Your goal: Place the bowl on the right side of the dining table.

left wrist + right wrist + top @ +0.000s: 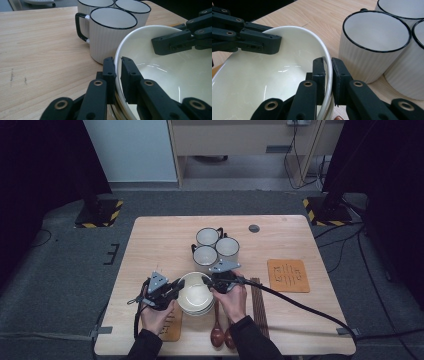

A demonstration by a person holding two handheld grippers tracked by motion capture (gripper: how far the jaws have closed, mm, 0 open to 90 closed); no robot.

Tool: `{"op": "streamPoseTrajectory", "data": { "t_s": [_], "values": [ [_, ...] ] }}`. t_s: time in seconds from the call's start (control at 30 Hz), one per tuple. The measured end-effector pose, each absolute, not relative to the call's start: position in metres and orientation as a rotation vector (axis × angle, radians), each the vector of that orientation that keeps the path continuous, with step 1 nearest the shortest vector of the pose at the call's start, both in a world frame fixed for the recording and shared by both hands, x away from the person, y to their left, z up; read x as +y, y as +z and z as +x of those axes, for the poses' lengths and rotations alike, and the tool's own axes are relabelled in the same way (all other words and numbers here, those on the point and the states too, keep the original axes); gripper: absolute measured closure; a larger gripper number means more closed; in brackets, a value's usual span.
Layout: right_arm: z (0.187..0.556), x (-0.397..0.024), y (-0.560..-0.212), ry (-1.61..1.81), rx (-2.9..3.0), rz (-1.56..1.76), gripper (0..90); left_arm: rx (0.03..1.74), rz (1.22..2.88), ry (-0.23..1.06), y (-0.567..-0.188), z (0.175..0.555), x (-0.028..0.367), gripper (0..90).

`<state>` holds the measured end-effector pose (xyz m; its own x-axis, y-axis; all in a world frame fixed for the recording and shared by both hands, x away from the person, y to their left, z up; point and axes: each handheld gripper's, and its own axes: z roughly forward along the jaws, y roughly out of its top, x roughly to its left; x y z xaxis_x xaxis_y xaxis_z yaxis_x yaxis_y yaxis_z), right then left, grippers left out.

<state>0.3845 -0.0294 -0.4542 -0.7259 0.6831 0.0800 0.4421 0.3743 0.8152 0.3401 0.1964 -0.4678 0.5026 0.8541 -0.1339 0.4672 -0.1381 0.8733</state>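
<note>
Glossy cream ceramic bowl [195, 292] atop a bowl stack on the pale wooden table [150, 240], near three white mugs [215, 247]; rim clamped by left gripper [176, 287] and right gripper [209, 281] on opposite sides.

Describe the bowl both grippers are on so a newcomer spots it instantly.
On the wooden table, look just in front of the three mugs. The top bowl of a small stack sits there, pinched at opposite rims by both grippers: wide, cream, handleless, no black rim.

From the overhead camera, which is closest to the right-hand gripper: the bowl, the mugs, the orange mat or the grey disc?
1. Bowl, gripped at its right rim.
2. Mugs, just beyond.
3. Orange mat, off to the right.
4. Grey disc, near the far edge.
</note>
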Motion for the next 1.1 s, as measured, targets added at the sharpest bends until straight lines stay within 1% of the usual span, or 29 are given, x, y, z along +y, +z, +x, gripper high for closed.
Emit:
{"op": "streamPoseTrajectory", "data": {
  "t_s": [0.23,0.43,0.7,0.87,0.97,1.1],
  "values": [
    [0.383,-0.030,-0.450,1.318,2.365,0.979,82.4,1.123,1.773,0.494,-0.468,0.341,0.194,78.4],
    [0.380,-0.031,-0.445,1.316,2.345,0.926,82.2,1.137,1.786,0.485,-0.468,0.342,0.189,81.5],
    [0.380,-0.034,-0.440,1.311,2.367,0.930,80.9,1.132,1.774,0.479,-0.462,0.339,0.190,82.0],
    [0.381,-0.035,-0.440,1.308,2.392,0.952,79.7,1.112,1.772,0.535,-0.458,0.335,0.189,81.8],
    [0.382,-0.035,-0.439,1.287,2.407,0.989,74.7,1.095,1.747,0.551,-0.455,0.333,0.189,81.7],
    [0.382,-0.036,-0.436,1.285,2.406,1.014,76.0,1.074,1.751,0.588,-0.450,0.330,0.185,81.5]
  ]
}}
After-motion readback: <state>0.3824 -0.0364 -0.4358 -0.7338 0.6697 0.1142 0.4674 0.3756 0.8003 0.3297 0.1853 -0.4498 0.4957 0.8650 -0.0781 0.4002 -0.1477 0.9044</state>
